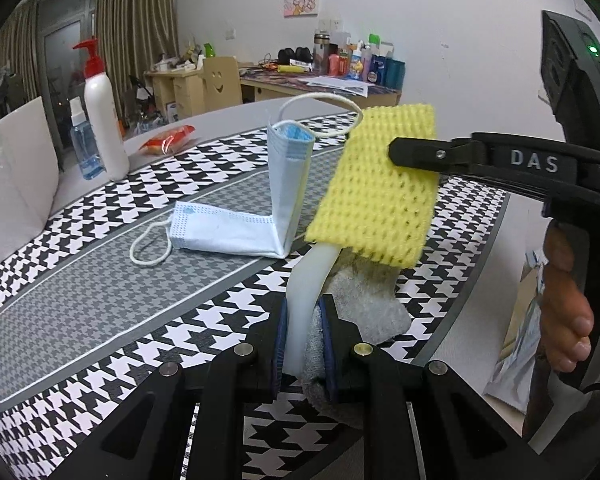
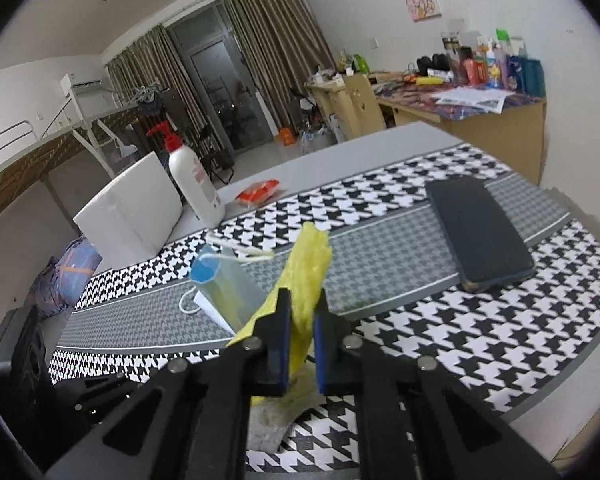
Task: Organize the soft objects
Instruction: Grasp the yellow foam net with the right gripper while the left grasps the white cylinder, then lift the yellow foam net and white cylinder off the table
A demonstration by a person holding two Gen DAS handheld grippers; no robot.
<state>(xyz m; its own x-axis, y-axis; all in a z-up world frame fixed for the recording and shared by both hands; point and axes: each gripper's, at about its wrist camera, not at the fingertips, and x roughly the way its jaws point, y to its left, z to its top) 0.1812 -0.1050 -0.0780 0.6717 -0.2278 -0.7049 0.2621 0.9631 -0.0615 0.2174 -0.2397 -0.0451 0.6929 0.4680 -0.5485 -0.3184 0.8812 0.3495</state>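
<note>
My left gripper (image 1: 304,344) is shut on a milky white soft strip (image 1: 308,280) together with a grey fluffy cloth (image 1: 364,304) that lies on the houndstooth table cover (image 1: 100,280). From the right my right gripper (image 1: 396,152) reaches in, shut on a yellow foam net (image 1: 376,200) held just above the cloth. In the right wrist view the right gripper (image 2: 302,320) pinches the yellow net (image 2: 310,264) edge-on, with the grey cloth (image 2: 268,420) below. A blue face mask (image 1: 236,228) is bent, one half flat and one half upright, just left of the net; the mask (image 2: 228,280) also shows behind the right fingers.
A white pump bottle (image 1: 104,120), a blue spray bottle (image 1: 84,148), a red snack packet (image 1: 168,142) and a white foam box (image 1: 12,176) stand at the table's far left. A flat black case (image 2: 480,232) lies at the right. A person's hand (image 1: 564,312) grips the right handle.
</note>
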